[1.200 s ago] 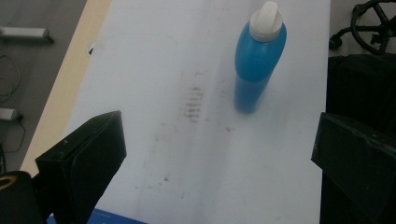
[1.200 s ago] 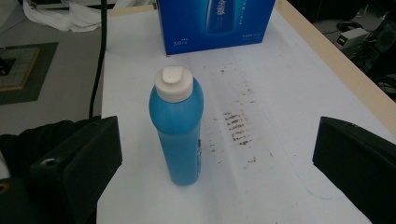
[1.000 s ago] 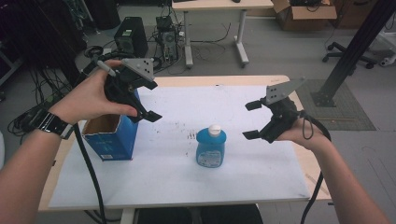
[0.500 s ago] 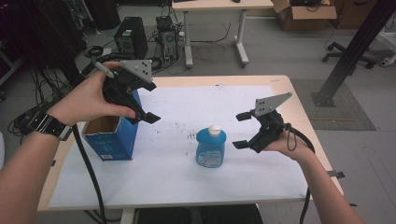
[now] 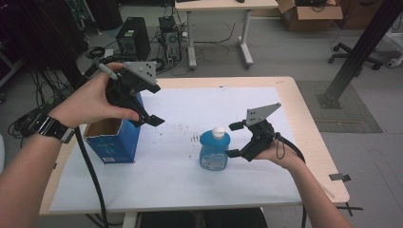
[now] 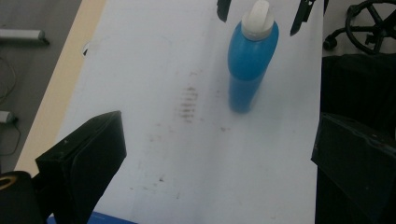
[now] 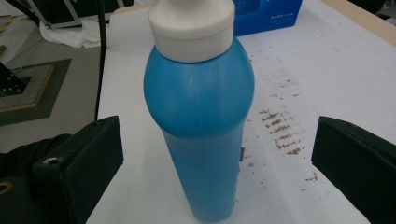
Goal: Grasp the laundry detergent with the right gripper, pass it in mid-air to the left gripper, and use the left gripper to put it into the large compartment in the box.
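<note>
the blue bottle stands upright on the white sheet that covers the table, a little right of the sheet's middle, its white cap on top. your right gripper is right beside it on the right, jaws spread wide, one tip near the cap and the other low by the bottle's side. in the right gripper view the bottle stands between the two black jaws with clear sheet showing on both sides of it, so nothing is clamped; the jaws flank it without touching. your right hand holds the tool from behind, and the grey plate rides above it.

your left gripper hangs in the air above the left part of the sheet, over the near corner of the open blue box, and it is released too: its jaws are apart and hold nothing. your left hand wraps the tool's body. in the left gripper view the bottle is well ahead of those jaws, with the other gripper's two tips on either side of its cap.

the blue box stands upright at the left edge of the sheet, well apart from the bottle. between the two, just left of the bottle, dark smudges mark the sheet.
</note>
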